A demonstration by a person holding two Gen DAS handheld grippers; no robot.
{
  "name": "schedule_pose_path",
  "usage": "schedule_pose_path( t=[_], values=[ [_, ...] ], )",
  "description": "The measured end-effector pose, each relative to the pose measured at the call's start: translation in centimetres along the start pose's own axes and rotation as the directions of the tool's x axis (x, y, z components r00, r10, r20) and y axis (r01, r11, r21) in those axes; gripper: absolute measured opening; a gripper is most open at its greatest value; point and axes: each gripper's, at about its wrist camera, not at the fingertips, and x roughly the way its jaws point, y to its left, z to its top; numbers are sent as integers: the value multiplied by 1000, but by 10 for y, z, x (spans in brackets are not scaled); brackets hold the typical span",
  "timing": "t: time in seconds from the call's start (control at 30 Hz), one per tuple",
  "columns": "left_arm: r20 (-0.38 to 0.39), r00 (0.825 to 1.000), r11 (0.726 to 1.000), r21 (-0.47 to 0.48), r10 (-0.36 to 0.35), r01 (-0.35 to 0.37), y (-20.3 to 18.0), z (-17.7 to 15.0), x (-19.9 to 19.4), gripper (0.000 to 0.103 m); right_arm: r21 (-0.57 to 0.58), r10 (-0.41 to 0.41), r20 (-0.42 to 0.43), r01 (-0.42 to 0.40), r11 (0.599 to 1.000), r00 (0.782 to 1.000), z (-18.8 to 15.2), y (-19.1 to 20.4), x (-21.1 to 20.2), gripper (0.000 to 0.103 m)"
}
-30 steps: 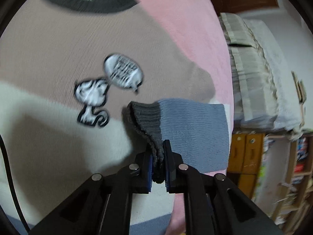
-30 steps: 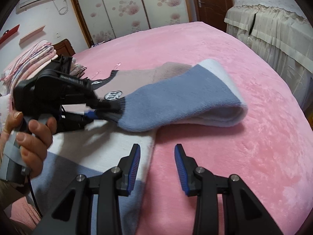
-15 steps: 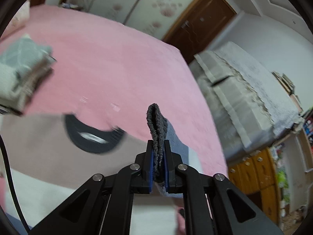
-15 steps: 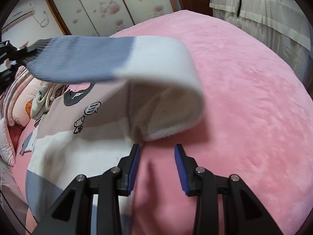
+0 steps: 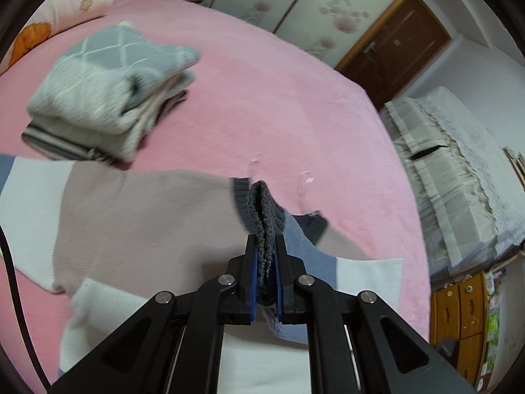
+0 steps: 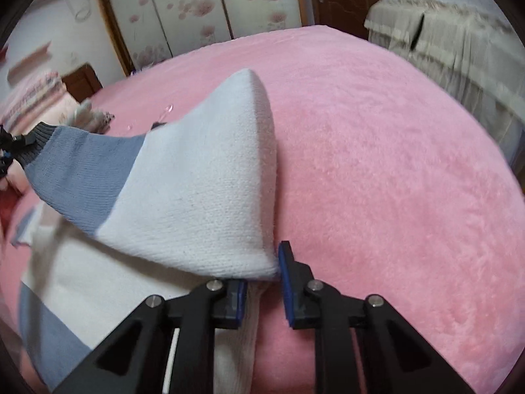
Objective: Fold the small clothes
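A small colour-block sweater (image 5: 137, 223) in beige, white and blue lies spread on the pink bed. My left gripper (image 5: 265, 272) is shut on the dark grey cuff (image 5: 262, 216) of its blue and white sleeve, held up above the sweater's body. In the right wrist view the sleeve (image 6: 197, 193) is stretched taut, blue toward the cuff (image 6: 36, 141) and white near me. My right gripper (image 6: 262, 282) is open, its jaws set around the white edge of the sweater where the sleeve folds over.
A stack of folded grey and white clothes (image 5: 105, 88) sits on the pink bed (image 5: 279, 105) at the far left. A clear hanger (image 5: 305, 184) lies by the sweater's collar. A cloth-covered cabinet (image 5: 459, 177) stands right of the bed; wardrobe doors (image 6: 203, 10) behind.
My left gripper has carried the cuff across and lower over the sweater's body, pulling the sleeve taut. My right gripper has moved in under the fold, at the sweater's white edge.
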Motion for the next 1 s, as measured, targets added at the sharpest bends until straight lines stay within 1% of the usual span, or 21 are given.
schedule_pose_path(
  t=[0.2,0.33,0.4,0.53,0.63,0.67,0.7,0.77,0.8,0.9,0.97,1.0],
  values=[
    [-30,999,998,-60,31,-33,50,-9,22,6,-61,-53,2,53,997,999,1,13,-4,16],
    [-36,999,994,-102,33,-37,82,-17,35,6,-118,-84,1,83,990,997,-2,29,-4,16],
    [-36,999,993,-113,36,-40,90,-20,38,6,-141,-102,2,102,985,995,-1,34,-3,16],
    [-36,999,989,-144,39,-44,108,-24,46,7,-149,-113,2,112,982,994,-4,39,-1,16],
    [-40,998,985,-166,44,-50,116,-28,50,7,-166,-122,-16,118,979,992,-5,40,1,17],
    [-44,998,984,-170,47,-54,119,-30,52,7,-175,-121,-25,115,978,992,-5,41,1,21],
    [-45,998,983,-173,47,-54,120,-31,53,7,-183,-124,-35,116,976,992,-5,41,0,22],
    [-41,999,982,-182,34,-41,124,-33,52,7,-198,-110,-59,96,975,992,-3,40,-7,27],
    [-37,999,982,-185,26,-32,125,-33,50,7,-204,-83,-77,66,977,994,-1,38,-14,28],
    [-13,1000,985,-170,25,-27,125,-30,43,7,-231,-27,-82,8,973,996,4,35,-37,31],
    [0,1000,987,-161,21,-20,127,-30,39,7,-245,12,-74,-30,969,997,10,33,-51,39],
    [-2,1000,988,-157,18,-18,128,-29,39,7,-245,44,-65,-59,968,997,16,32,-60,41]
  ],
)
